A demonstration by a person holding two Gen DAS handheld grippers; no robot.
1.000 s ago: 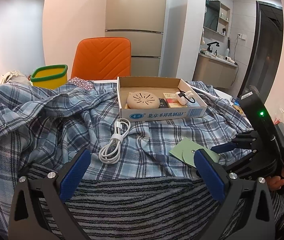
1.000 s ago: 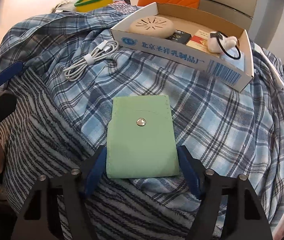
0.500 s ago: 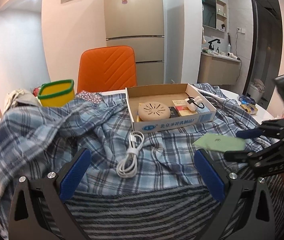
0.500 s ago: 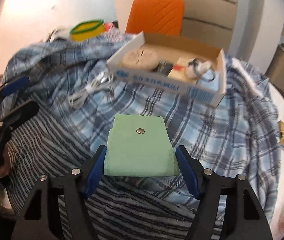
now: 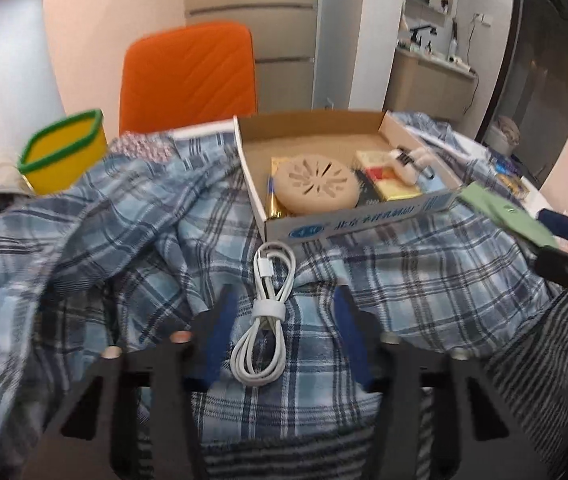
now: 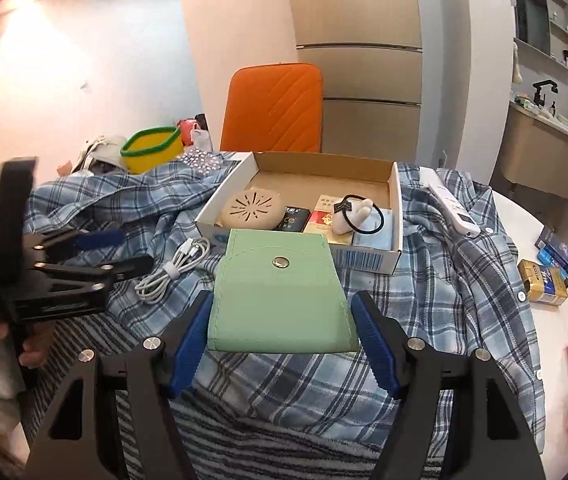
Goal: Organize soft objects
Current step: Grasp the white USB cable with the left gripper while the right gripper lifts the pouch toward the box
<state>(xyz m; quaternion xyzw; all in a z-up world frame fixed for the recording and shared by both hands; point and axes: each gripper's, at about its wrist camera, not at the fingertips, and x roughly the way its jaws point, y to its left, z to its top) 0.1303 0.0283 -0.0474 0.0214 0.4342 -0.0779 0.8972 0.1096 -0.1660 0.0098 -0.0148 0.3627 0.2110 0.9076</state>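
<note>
The right gripper [image 6: 282,344] is clenched on the green snap pouch [image 6: 280,300], its blue pads pressed to both side edges, and has lifted it off the plaid shirt [image 6: 436,304] where it lay a second ago; the pouch now hangs in the air just in front of the cardboard box [image 6: 394,184], roughly level with its near wall. Meanwhile the left gripper [image 5: 282,320] has swung over to the coiled white charging cable [image 5: 268,312], and its jaws, wide apart a moment back, are closing with the cable lying between them; the pads do not yet appear to press on it. Both loose items are therefore being collected at once, and the box, already holding a round beige disc [image 5: 316,190] and small packets, looks like the likely destination for each
</note>
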